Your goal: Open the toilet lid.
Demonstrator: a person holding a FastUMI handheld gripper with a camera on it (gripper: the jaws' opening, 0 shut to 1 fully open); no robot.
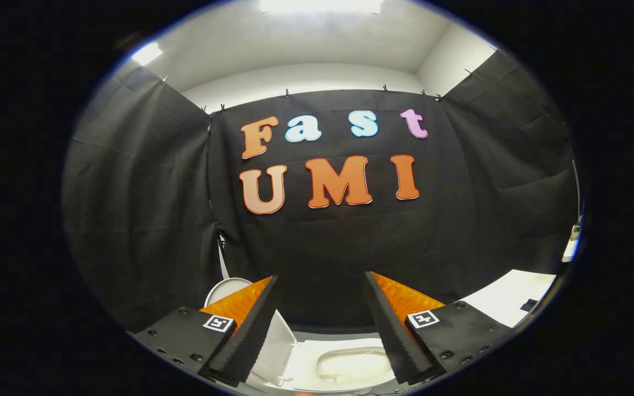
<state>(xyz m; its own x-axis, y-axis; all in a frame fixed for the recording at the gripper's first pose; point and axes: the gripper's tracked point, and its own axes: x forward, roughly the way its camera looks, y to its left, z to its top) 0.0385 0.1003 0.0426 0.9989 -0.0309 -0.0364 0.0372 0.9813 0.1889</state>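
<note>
Seen along the hand-held gripper point(321, 319), whose two ribbed fingers point(251, 330) stand wide apart with nothing between them, the white glossy toilet point(344, 366) lies low at about 6 o'clock, just beyond and below the fingertips. Its oval bowl opening sits in the gap toward the right finger. At about 7 o'clock, beside the left finger, the white rounded plastic toilet lid point(273, 341) appears tilted up and away from the seat, its top edge peeking behind that finger; it therefore seems already raised, though how far back it leans cannot be told. By this judgement the opening step is at or near its end, and any next move calls only for keeping the spread fingers clear of the lid, or nudging it back should it not rest. Behind, from 9 to 3 o'clock, hangs the booth's black cloth wall point(146, 220), clipped along its top. Above it are a pale ceiling point(295, 49) and bright lamps. At 4 o'clock lies a white flat surface point(509, 300).
</note>
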